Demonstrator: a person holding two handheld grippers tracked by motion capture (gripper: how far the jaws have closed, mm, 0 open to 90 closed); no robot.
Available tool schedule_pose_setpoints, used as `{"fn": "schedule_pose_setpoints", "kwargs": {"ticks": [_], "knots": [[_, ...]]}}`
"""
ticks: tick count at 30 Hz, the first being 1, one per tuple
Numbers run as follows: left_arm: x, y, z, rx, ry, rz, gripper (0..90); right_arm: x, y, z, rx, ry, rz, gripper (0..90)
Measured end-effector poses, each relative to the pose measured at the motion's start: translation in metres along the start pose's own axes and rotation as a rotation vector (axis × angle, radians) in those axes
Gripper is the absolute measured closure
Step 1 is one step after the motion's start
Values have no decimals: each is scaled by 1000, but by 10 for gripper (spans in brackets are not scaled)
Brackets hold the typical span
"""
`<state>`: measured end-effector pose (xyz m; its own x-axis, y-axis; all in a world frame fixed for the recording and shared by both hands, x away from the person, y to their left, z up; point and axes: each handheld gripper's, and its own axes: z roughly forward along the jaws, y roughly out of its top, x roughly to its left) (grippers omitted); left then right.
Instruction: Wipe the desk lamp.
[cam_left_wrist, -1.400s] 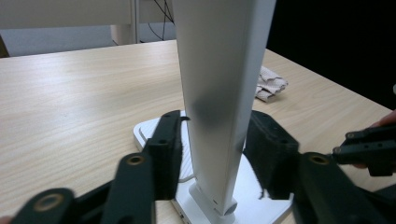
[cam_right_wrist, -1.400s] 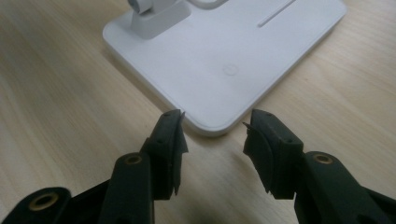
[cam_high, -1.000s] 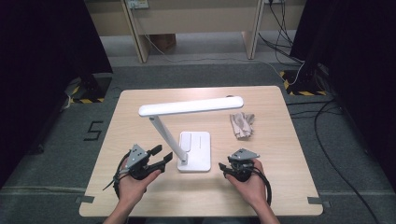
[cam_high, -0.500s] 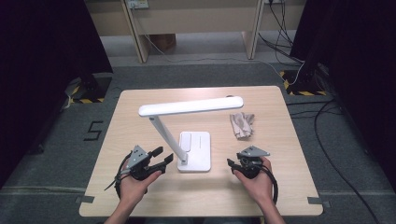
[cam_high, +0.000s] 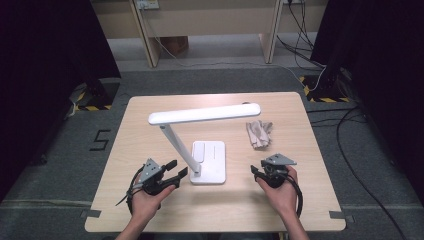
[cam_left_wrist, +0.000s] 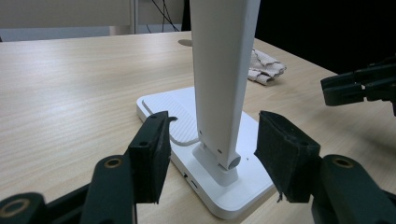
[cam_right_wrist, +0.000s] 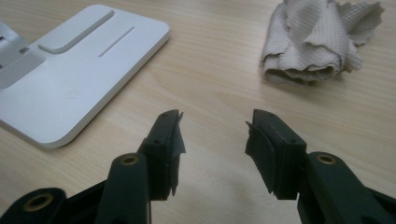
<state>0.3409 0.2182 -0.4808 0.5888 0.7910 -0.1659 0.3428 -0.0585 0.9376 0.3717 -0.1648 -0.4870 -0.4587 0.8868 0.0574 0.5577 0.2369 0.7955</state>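
Observation:
A white desk lamp stands mid-table, its flat base under a slanted arm and a long head. My left gripper is open at the base's left front corner. In the left gripper view its pads flank the foot of the lamp arm without touching it. My right gripper is open to the right of the base; its jaws have just been closing a little with nothing between them. Its own view has the fingertips over bare wood, between the lamp base and a crumpled cloth.
The beige cloth lies at the right back of the wooden table. Dark curtains and cables surround the table on the grey floor. Desk legs stand beyond the far edge.
My right hand has shifted a little to the right, away from the lamp base. The left hand, the lamp and the cloth have stayed put.

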Motion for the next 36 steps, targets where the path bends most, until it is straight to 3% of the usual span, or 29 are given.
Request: {"fn": "schedule_pose_setpoints", "kwargs": {"ticks": [4, 11, 15, 17, 20, 30, 36], "knots": [[0, -1, 0, 3, 2, 2, 441, -5, 3, 0, -5, -20, 11, 536], [0, -5, -2, 9, 3, 3, 443, -28, 24, 14, -13, -96, 14, 535], [1, -7, -4, 7, 3, 0, 444, -46, 49, 32, -8, -143, 14, 511], [2, -7, -4, 8, 5, -1, 444, -48, 53, 35, -6, -148, 17, 505], [3, -8, -4, 8, 5, -6, 444, -60, 67, 55, 27, -165, 29, 485], [3, -10, -4, 18, 1, -10, 444, -75, 65, 97, 114, -185, 28, 471], [3, -11, -3, 17, -11, -22, 446, -74, 64, 105, 142, -178, 14, 531]]}}
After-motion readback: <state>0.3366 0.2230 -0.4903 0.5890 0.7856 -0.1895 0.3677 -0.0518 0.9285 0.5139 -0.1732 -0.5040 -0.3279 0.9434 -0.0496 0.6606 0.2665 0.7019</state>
